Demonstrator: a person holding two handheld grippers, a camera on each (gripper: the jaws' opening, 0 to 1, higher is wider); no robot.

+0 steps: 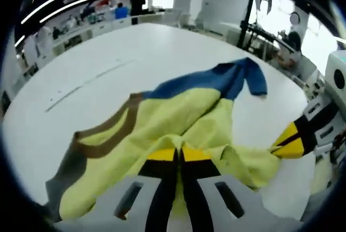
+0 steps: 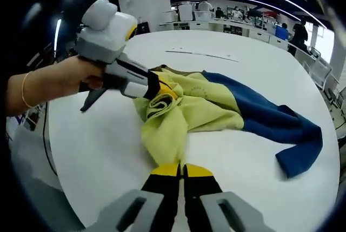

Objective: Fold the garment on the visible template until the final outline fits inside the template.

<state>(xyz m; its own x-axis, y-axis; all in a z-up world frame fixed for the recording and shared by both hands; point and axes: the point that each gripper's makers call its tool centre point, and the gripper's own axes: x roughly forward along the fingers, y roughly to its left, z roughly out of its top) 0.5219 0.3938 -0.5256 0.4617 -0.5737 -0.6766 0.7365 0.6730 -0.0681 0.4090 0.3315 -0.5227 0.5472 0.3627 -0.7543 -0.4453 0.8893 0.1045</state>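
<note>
Crumpled yellow-and-blue garment on table

Surface bare white beyond garment, far half open for passage. Faint line marks on far surface, flat, no hindrance. In right gripper view, garment crumpled at centre; left gripper with hand enters from left, blocking that side. Near-right surface free beside blue sleeve. Desks, people at far edge.

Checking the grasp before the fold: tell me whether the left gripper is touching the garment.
Touching. In the right gripper view the left gripper has its fingers shut on a bunched yellow fold of the garment, with no gap showing.
</note>
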